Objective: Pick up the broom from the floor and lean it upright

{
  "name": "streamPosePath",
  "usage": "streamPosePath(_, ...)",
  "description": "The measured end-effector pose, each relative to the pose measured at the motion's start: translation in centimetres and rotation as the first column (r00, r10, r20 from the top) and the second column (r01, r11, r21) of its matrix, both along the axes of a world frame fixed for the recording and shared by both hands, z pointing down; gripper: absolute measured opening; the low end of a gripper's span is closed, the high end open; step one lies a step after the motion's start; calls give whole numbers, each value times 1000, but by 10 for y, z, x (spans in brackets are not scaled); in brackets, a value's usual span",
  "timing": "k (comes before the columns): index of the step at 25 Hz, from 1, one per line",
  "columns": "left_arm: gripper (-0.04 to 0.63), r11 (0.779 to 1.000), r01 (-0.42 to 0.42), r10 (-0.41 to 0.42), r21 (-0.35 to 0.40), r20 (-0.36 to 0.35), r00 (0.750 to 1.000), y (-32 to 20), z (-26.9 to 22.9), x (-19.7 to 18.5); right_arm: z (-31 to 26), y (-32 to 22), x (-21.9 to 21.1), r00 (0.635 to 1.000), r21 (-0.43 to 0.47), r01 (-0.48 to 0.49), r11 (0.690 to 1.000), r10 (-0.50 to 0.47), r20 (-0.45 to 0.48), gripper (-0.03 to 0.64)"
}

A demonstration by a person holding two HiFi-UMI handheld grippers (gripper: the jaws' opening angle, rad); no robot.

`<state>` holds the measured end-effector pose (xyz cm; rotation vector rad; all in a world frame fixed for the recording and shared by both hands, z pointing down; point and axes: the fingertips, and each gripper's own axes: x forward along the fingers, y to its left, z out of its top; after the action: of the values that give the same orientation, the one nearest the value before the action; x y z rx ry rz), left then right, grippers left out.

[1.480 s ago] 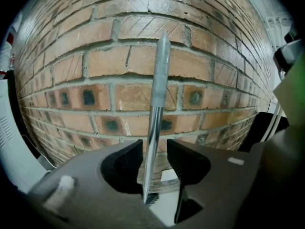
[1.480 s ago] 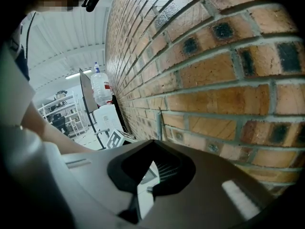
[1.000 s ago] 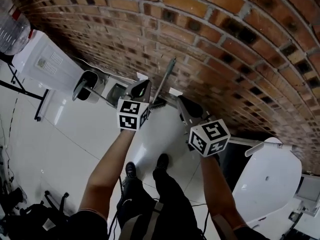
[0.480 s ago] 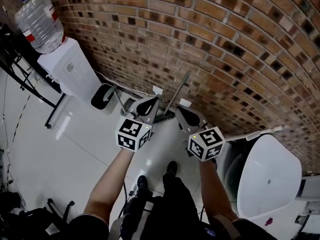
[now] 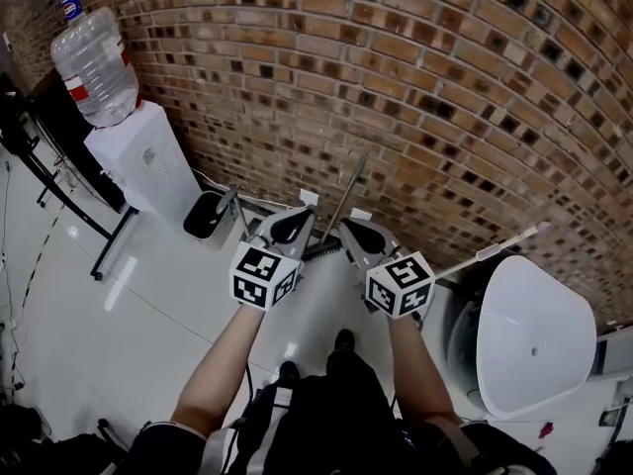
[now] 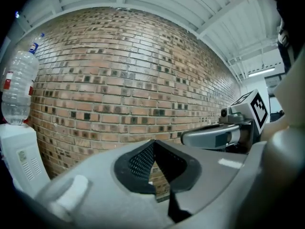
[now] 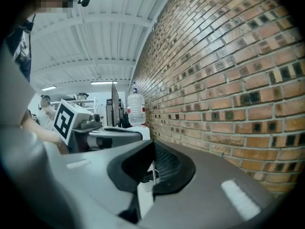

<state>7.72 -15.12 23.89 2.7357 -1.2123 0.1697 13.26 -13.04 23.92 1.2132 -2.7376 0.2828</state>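
Brick wall [image 5: 445, 117] props the broom [image 5: 343, 198] upright, just ahead between my left gripper [image 5: 289, 224] and right gripper [image 5: 358, 232] — both closed on nothing. Best I draw straight back, clear of its handle.

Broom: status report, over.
Left gripper shut, empty; right gripper shut, empty. Broom leaning upright on brick wall, not held. Black bin to its left, not in the way.

brick wall [image 5: 396, 87], water dispenser [image 5: 148, 166], white floor [image 5: 138, 325]
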Motion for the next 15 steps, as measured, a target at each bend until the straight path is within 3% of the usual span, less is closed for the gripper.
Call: streamPosePath(15,2,999,-25,25,31,-10,1000,14,-21,-5,-24,9,-8,1000,46,-13,999,13,-2,3)
